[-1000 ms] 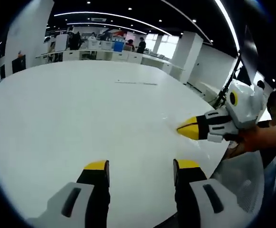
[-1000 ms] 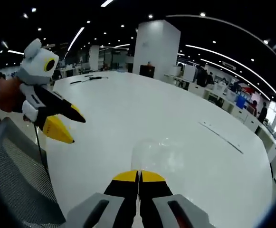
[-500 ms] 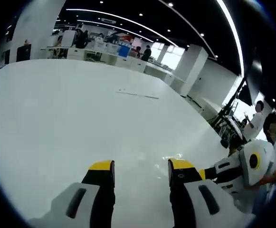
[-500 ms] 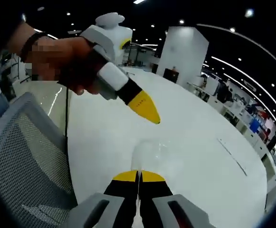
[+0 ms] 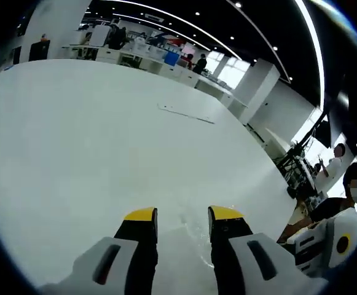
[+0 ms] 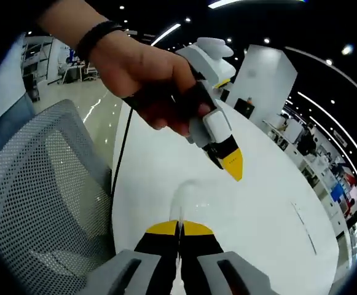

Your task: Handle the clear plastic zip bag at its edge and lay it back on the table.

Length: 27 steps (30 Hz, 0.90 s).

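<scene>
Clear plastic zip bag [image 6: 193, 200]: on white table [image 5: 74, 135], edge pinched, long axis running away from jaws | right gripper [image 6: 179, 225]: jaws pressed together on bag edge | left gripper [image 5: 179, 216]: jaws spread, holding nothing, over bag [image 5: 193, 230]

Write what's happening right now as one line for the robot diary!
right gripper: shut on clear zip bag edge | left gripper: open, over the bag | white table underneath | mesh chair beside
</scene>
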Motion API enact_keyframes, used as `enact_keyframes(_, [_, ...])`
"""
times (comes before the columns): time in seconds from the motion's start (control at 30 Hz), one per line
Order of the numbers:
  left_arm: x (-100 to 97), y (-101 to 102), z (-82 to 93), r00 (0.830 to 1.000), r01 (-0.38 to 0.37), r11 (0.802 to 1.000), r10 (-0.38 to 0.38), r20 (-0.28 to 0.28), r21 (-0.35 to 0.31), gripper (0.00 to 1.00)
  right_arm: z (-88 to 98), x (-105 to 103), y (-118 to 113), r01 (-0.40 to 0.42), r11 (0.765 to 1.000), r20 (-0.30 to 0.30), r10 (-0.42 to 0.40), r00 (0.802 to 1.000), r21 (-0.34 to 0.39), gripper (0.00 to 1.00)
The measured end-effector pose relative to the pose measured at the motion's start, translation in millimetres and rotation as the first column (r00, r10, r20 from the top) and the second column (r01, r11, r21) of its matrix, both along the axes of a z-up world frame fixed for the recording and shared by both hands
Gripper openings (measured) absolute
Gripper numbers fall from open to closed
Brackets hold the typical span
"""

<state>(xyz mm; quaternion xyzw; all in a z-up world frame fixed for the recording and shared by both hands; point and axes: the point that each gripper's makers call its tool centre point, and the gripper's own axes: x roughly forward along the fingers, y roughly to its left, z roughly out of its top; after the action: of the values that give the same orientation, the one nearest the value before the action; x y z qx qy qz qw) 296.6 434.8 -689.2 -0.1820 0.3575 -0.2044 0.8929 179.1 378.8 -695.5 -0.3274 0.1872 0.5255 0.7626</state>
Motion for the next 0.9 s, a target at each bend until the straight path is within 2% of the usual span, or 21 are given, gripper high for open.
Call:
enact_keyframes(0.17, [-2.1,-2.7,-2.8,1.0,0.006,0.999,-0.007,-0.021,-0.036,0.17,4.5,-7.7,4.4,-0.052,0.998,0.031,0.053,0.998,-0.023,0.0])
enact_keyframes(0.23, [-2.9,-3.2,-3.3,1.0,0.006,0.999,-0.007,-0.026,-0.041,0.15,5.4,-9.7,5.0,-0.068,0.997,0.042,0.069,0.997,-0.032,0.0])
enact_keyframes(0.47, [-2.0,2.8,-6.9,0.999,-0.017,0.998,0.015,-0.048,-0.056,0.01,4.4,-11.4,3.8,-0.08,0.996,0.047,0.082,0.996,-0.044,0.0])
enact_keyframes(0.73, [-10.5,8.7,-11.9,0.997,-0.032,0.996,0.025,-0.078,-0.086,0.0,3.4,-8.4,0.5,-0.063,0.997,0.05,0.066,0.997,-0.048,0.0])
enact_keyframes(0.9, [-15.8,11.5,-8.5,0.995,-0.059,0.99,0.047,-0.09,-0.132,0.0,-1.9,-7.9,-3.8,-0.052,0.997,0.051,0.055,0.997,-0.062,0.0])
